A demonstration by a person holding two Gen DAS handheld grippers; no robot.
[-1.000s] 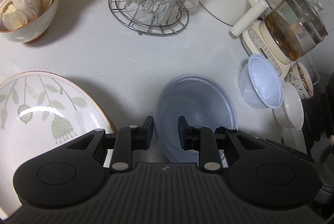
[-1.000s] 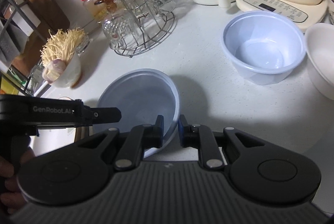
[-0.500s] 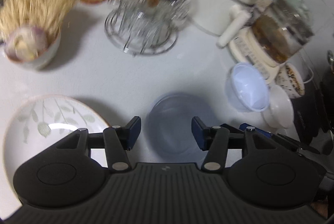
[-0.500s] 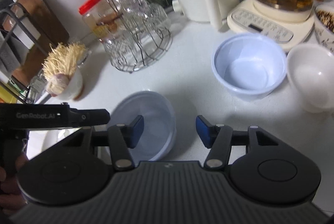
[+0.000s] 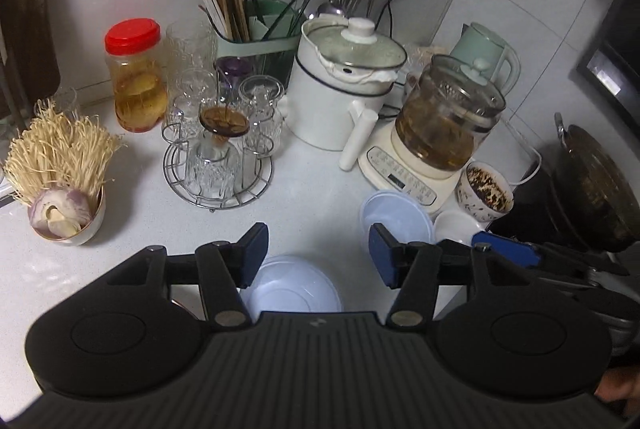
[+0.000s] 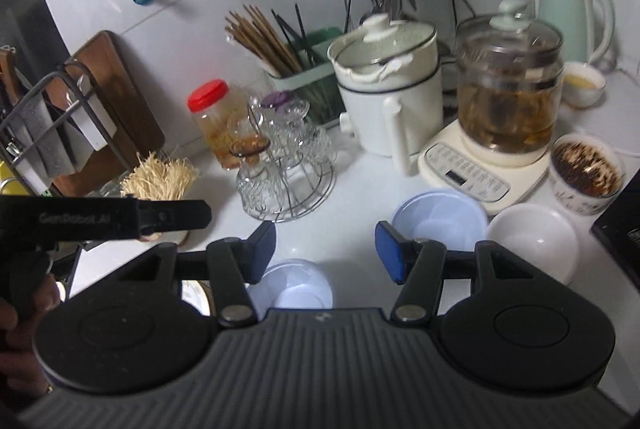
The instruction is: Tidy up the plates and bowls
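Both of your grippers hang above the worktop (image 5: 120,261) with jaws spread and nothing between them. The left gripper (image 5: 318,255) has just been opening; so has the right gripper (image 6: 326,253). The shallow blue bowl (image 5: 294,287) sits directly below both. The deeper blue bowl (image 6: 438,221) lies ahead and right, nearer your right hand, just beside a white bowl (image 6: 534,239).

Background clutter: glass rack (image 5: 218,165) at 12, red-lidded jar (image 5: 136,75) at 11, white pot (image 5: 340,85) at 1, glass kettle (image 5: 444,117) at 2, chopstick holder (image 5: 256,29) behind.
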